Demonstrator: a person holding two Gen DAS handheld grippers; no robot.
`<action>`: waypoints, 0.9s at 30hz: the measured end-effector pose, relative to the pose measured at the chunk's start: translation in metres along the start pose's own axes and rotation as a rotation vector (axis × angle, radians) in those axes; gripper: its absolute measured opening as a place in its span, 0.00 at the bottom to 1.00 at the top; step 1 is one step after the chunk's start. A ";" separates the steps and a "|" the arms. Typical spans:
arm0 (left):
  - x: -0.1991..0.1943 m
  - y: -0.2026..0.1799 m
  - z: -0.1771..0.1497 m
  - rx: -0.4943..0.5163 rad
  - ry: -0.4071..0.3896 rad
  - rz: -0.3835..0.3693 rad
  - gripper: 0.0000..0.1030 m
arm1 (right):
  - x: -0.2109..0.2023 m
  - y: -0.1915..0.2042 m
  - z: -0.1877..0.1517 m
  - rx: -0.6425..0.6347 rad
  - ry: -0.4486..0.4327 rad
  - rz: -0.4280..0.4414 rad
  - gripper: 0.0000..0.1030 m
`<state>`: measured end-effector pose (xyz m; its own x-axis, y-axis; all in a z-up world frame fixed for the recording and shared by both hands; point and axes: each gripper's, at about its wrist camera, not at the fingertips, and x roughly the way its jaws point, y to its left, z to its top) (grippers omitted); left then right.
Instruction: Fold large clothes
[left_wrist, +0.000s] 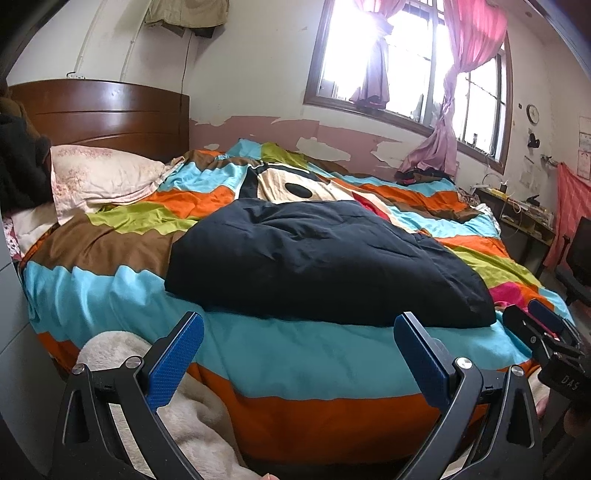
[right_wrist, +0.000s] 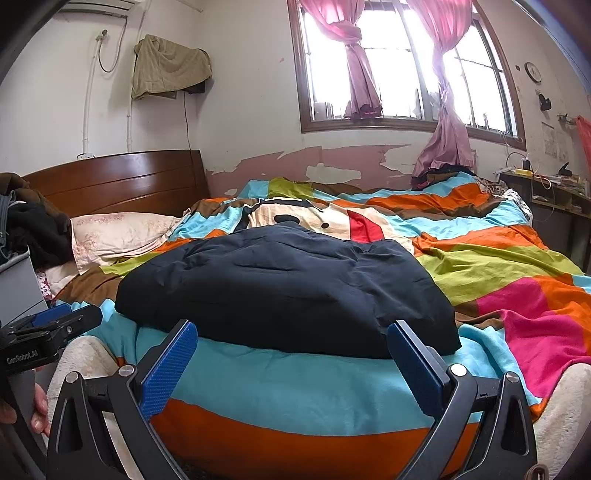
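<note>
A dark navy padded garment (left_wrist: 325, 266) lies folded in a thick bundle on the striped bedspread (left_wrist: 295, 350), near the bed's front edge; it also shows in the right wrist view (right_wrist: 288, 288). My left gripper (left_wrist: 299, 354) is open and empty, held just short of the bed's front edge, below the garment's near hem. My right gripper (right_wrist: 291, 365) is open and empty too, in front of the garment's near hem. The right gripper shows at the right edge of the left wrist view (left_wrist: 543, 328); the left gripper shows at the left edge of the right wrist view (right_wrist: 55, 328).
A floral pillow (left_wrist: 103, 177) and wooden headboard (left_wrist: 107, 114) stand at the back left. A cream fleece blanket (left_wrist: 184, 406) hangs at the bed's front. Dark clothes (right_wrist: 33, 229) pile at the left. A cluttered desk (right_wrist: 554, 192) stands at the right, under the window (right_wrist: 399, 62).
</note>
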<state>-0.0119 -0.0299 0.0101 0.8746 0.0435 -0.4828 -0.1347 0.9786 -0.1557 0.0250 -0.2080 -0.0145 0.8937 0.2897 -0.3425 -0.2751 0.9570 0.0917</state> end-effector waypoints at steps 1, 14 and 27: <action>0.000 0.000 0.000 0.001 -0.001 0.000 0.98 | 0.000 0.000 0.000 0.000 0.001 0.000 1.00; -0.003 -0.001 0.001 0.002 -0.014 -0.025 0.98 | 0.002 0.001 0.000 0.002 0.007 0.011 1.00; -0.004 -0.003 0.000 0.032 -0.007 0.007 0.98 | 0.001 0.000 0.001 0.004 0.007 0.011 1.00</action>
<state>-0.0145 -0.0328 0.0128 0.8771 0.0516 -0.4775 -0.1257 0.9842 -0.1246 0.0267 -0.2075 -0.0137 0.8881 0.3000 -0.3482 -0.2833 0.9539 0.0994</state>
